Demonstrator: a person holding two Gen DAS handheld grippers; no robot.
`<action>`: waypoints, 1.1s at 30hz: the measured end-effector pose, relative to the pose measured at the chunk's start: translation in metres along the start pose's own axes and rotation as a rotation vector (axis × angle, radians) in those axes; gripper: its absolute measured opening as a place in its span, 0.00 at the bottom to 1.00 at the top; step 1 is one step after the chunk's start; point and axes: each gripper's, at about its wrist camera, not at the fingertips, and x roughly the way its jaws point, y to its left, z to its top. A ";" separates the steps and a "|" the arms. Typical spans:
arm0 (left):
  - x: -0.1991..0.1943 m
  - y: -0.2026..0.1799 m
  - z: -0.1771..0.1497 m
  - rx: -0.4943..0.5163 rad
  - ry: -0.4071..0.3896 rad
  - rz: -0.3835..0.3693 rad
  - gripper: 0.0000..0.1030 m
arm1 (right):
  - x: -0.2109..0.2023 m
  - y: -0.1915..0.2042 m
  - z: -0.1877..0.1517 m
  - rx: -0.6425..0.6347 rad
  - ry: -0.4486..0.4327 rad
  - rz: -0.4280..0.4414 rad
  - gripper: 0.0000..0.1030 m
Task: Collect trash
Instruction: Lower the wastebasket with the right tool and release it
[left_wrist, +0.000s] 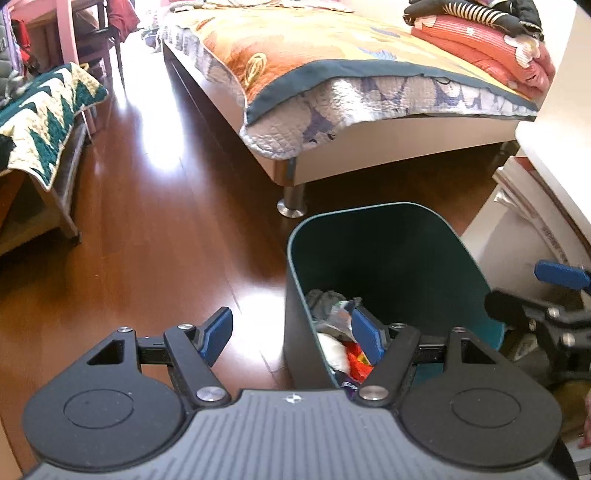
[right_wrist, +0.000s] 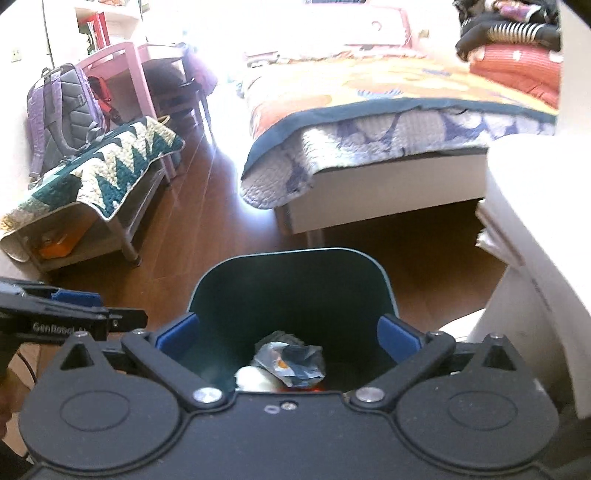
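Left wrist view takes in the widest sweep: a wooden floor (left_wrist: 155, 229) with sun glare, a bed (left_wrist: 332, 92) under a quilted cover with folded bedding stacked at its far end, and a low bench (left_wrist: 40, 122) draped in a green-and-cream zigzag quilt off to the left. Just past the bed's metal leg stands a dark teal trash bin (left_wrist: 388, 236), open at the top, beside white furniture on the right. In the right wrist view the bin (right_wrist: 295, 280) sits straight ahead and below, and the trash (right_wrist: 291, 360) lies at its bottom: a crumpled silvery wrapper on top, something white and soft beside it, a red-orange scrap underneath. Nothing loose shows on the floor in either view, so the collecting looks largely done. That rubbish would likely handle as very light, crushable and a little slick on the foil, best pinched at a raised crease instead of a flat face; the bin itself seems stiff plastic, best taken at its rim. The left hand-held gripper (left_wrist: 291, 334) has its blue pads spread wide, holding nothing, straddling the bin's near left wall. The right hand-held gripper (right_wrist: 288, 332) is likewise spread and empty, poised over the bin's mouth.
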 end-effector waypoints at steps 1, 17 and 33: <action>0.000 -0.001 0.000 -0.003 0.001 -0.005 0.68 | -0.003 0.001 -0.004 0.001 -0.007 -0.011 1.00; -0.010 -0.019 -0.013 0.037 -0.023 -0.026 0.68 | -0.025 0.001 -0.026 0.023 -0.040 -0.058 1.00; -0.018 -0.032 -0.017 0.052 -0.051 -0.050 0.68 | -0.030 0.002 -0.021 0.033 -0.059 -0.058 1.00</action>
